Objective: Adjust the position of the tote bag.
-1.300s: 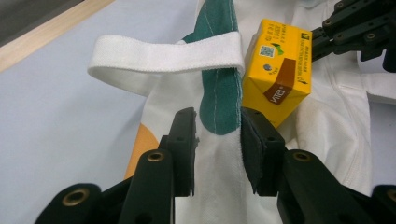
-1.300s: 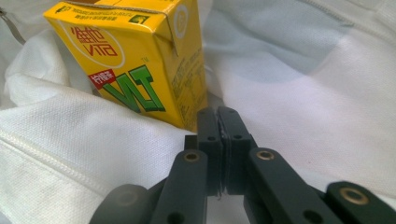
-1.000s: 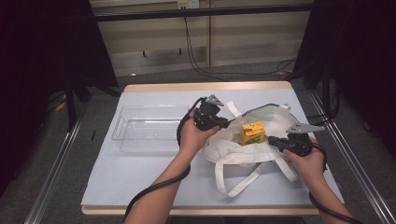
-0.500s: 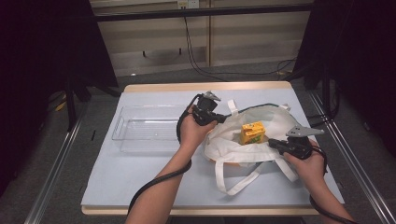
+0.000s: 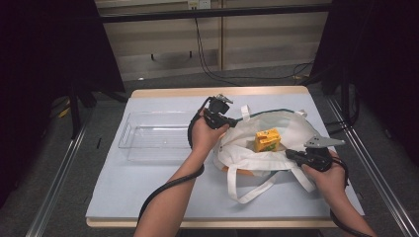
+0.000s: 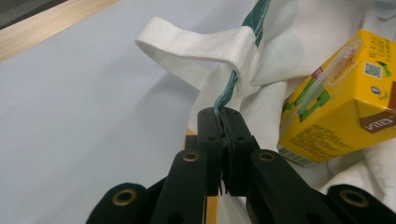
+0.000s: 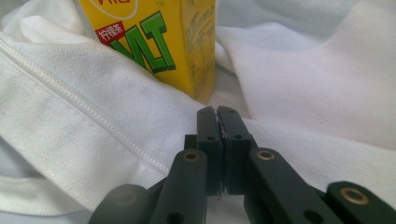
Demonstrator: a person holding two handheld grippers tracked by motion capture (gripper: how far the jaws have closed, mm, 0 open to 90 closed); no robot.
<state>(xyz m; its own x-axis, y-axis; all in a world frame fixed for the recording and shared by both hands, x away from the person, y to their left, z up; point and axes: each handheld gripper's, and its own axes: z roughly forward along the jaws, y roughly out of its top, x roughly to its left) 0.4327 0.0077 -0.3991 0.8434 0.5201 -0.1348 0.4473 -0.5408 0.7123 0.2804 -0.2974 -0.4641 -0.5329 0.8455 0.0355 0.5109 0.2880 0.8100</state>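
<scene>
A white tote bag (image 5: 291,128) with a green-trimmed rim lies on the right half of the table, its mouth spread wide. A yellow drink carton (image 5: 267,139) stands inside it. My left gripper (image 5: 226,121) is shut on the bag's left rim; in the left gripper view the jaws pinch the green trim (image 6: 223,114) just below a handle loop (image 6: 201,44), with the carton (image 6: 345,102) to the right. My right gripper (image 5: 291,154) is shut on the near rim of the bag. In the right gripper view its closed tips (image 7: 217,112) sit in white cloth (image 7: 93,126) just before the carton (image 7: 159,37).
An empty clear plastic bin (image 5: 158,136) stands left of the bag. The pale blue table cover (image 5: 148,192) reaches the wooden front edge. The bag's loose straps (image 5: 247,192) trail toward me. Metal rails run along both sides of the table.
Both grippers keep their hold on the bag and have shifted only slightly. The carton stays where it was.
</scene>
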